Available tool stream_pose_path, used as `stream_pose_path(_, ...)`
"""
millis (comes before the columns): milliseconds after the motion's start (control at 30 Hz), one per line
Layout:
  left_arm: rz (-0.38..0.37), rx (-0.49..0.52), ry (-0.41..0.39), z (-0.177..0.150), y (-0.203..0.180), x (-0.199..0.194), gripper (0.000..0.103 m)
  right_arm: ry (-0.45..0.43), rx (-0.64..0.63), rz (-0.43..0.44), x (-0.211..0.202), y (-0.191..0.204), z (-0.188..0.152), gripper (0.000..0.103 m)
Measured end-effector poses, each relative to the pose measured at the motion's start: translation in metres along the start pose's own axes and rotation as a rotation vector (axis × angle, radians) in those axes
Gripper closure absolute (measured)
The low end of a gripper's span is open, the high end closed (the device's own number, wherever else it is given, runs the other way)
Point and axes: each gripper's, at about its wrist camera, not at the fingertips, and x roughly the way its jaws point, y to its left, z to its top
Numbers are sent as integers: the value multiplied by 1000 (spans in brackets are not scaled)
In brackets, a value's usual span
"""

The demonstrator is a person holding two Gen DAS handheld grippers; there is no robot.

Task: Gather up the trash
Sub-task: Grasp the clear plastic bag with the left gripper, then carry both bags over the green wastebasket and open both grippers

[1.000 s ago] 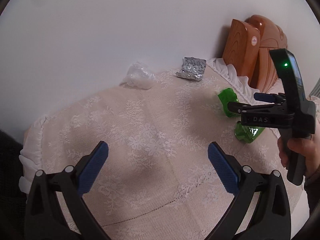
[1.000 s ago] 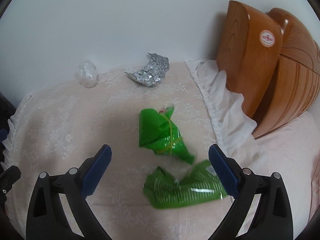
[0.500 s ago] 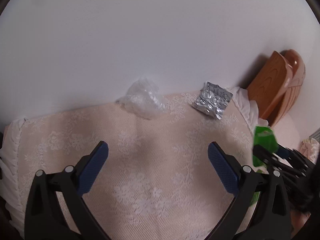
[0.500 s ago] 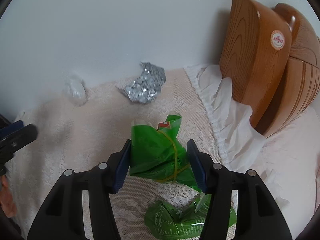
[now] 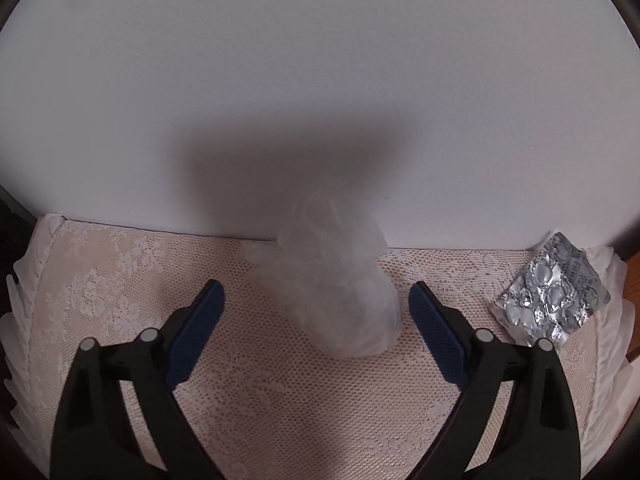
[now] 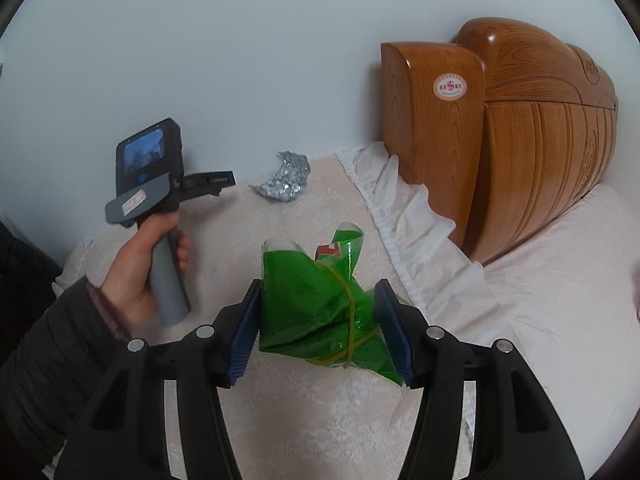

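In the left wrist view, my left gripper (image 5: 316,312) is open, its blue pads on either side of a crumpled clear plastic wrap (image 5: 336,292) that lies on the lace cloth against the wall. A crumpled silver blister pack (image 5: 554,304) lies to its right. In the right wrist view, my right gripper (image 6: 320,330) is shut on a green plastic wrapper (image 6: 316,308) bound with a yellow rubber band and holds it above the cloth. The left gripper (image 6: 216,184) shows at the left, in a hand. The silver pack (image 6: 286,182) lies near the wall.
A white wall (image 5: 320,80) stands right behind the cloth-covered surface (image 5: 304,408). A wooden headboard (image 6: 500,136) rises at the right, with a ruffled white cloth edge (image 6: 404,216) and pale bedding (image 6: 560,320) beside it.
My left gripper moved forward to the clear wrap, which now sits between its pads. My right gripper closed on the green wrapper and lifted it; the second green wrapper has left the view.
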Motion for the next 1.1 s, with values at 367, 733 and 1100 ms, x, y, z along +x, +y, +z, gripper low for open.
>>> stream_pose_path(367,-112,73,-5,-25,21,-40,73,-19,59,19,-48,-6,-49,46)
stream_pose_path(733,-192,316,-125,-145,79,-195,73,18,92,82,-91,-15,-113,46)
stream_pose_path(1100,-337,510,-75,-299,96,-298,73,40,112,5,-146,-44,-196,46)
